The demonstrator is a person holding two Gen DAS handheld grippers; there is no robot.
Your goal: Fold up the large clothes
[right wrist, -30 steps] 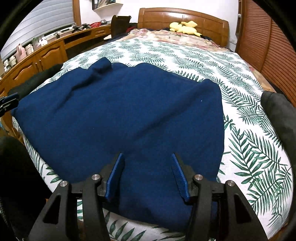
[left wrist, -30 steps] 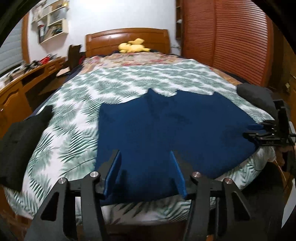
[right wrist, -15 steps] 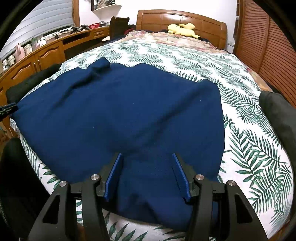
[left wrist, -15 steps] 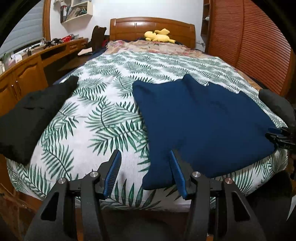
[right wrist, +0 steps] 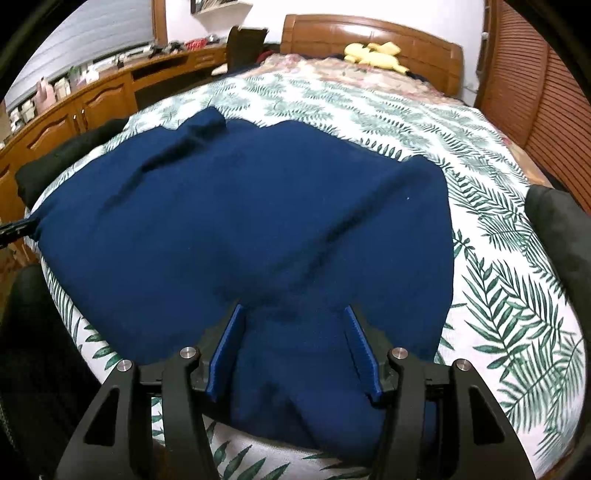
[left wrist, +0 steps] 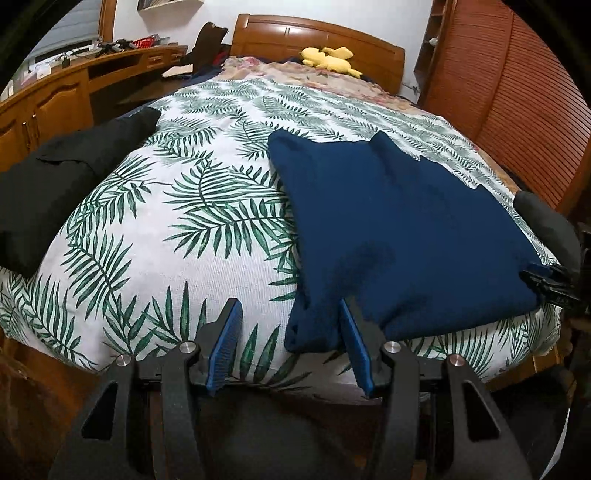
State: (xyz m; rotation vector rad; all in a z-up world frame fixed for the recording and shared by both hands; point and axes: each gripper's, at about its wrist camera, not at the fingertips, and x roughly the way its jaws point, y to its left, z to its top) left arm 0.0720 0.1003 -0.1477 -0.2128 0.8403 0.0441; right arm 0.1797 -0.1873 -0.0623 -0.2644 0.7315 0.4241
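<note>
The bed [left wrist: 155, 236] is covered by a white sheet printed with green fern leaves. A second, floral cover [left wrist: 295, 72] lies across its far end. The wooden headboard [left wrist: 317, 37] stands against a white wall. A yellow plush toy [left wrist: 328, 57] lies at the headboard. A black garment [left wrist: 55, 181] lies on the left edge of the bed. A dark grey bundle [right wrist: 561, 236] lies on the right edge. A wooden desk [left wrist: 55, 96] with cabinet doors runs along the left wall; small items clutter its top. A dark chair [right wrist: 245, 42] stands at the desk near the headboard. A louvred wooden wardrobe [left wrist: 517, 81] fills the right wall. A shelf [left wrist: 170, 4] hangs above the desk.
</note>
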